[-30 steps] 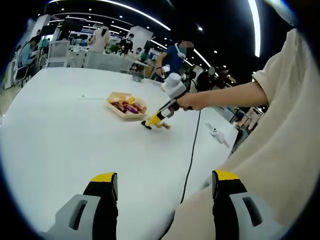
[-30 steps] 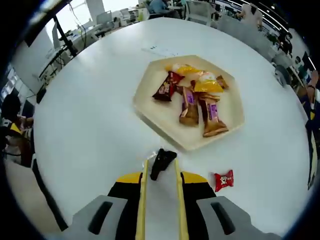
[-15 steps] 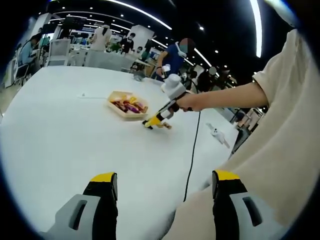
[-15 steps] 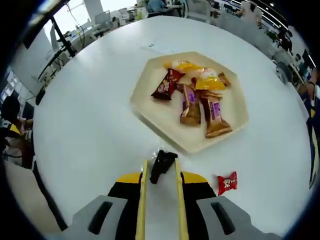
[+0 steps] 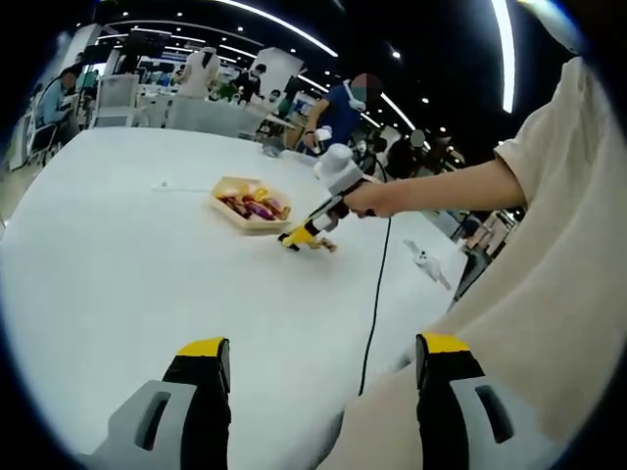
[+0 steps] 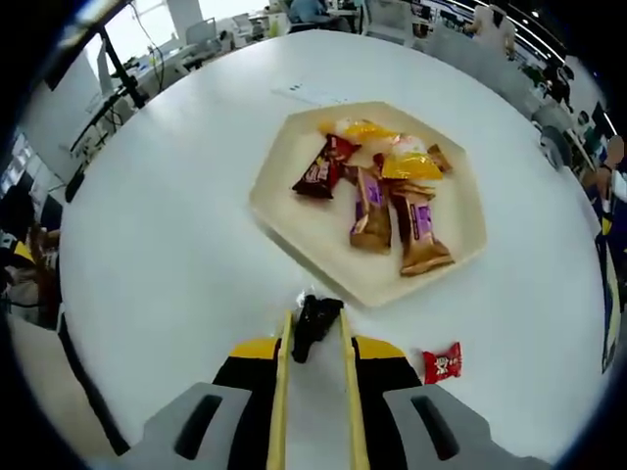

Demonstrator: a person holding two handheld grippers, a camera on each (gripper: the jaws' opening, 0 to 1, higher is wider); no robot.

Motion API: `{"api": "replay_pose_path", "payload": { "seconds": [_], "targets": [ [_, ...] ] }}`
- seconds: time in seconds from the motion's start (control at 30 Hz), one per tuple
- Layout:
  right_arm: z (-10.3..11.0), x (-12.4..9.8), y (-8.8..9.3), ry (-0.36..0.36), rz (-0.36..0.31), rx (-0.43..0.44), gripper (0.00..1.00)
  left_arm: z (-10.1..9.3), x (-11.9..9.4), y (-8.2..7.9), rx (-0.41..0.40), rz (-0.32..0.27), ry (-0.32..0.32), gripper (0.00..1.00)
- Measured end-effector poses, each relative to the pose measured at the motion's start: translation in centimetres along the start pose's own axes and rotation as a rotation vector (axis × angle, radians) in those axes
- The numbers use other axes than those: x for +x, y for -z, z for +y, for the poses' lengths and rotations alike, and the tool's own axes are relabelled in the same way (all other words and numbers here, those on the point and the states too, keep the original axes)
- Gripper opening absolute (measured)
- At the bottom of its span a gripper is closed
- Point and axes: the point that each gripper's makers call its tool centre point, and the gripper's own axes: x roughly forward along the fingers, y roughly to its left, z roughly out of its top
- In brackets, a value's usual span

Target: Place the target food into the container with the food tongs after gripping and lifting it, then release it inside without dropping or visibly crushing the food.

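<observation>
Over the white table (image 6: pixel 176 245), right claw (image 6: pixel 313 328) grips tongs (image 6: pixel 312 392); left claw (image 5: pixel 318 367) gapes low.

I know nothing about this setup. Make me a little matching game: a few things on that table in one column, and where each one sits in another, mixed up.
Things:
1. red candy
2. black-wrapped piece
3. purple-wrapped bars
4. left gripper

Places:
A. inside the hexagonal tray
B. on the bare table, outside the tray
C. pinched in the tongs
D. open, low over the near side of the table

Pairs: 1-B, 2-C, 3-A, 4-D
</observation>
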Motion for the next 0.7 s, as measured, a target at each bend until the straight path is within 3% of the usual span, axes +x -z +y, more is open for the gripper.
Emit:
{"api": "replay_pose_path", "payload": {
  "seconds": [0.53,0.7],
  "targets": [
    [0.7,-0.2,-0.1,0.004,-0.012,-0.026,0.25,-0.2,-0.1,0.2,0.0,0.001,-0.001,0.77],
    [1.3,-0.2,-0.1,-0.027,-0.018,-0.011,0.24,-0.1,-0.2,0.3,-0.001,0.002,-0.004,0.77]
  ]
}}
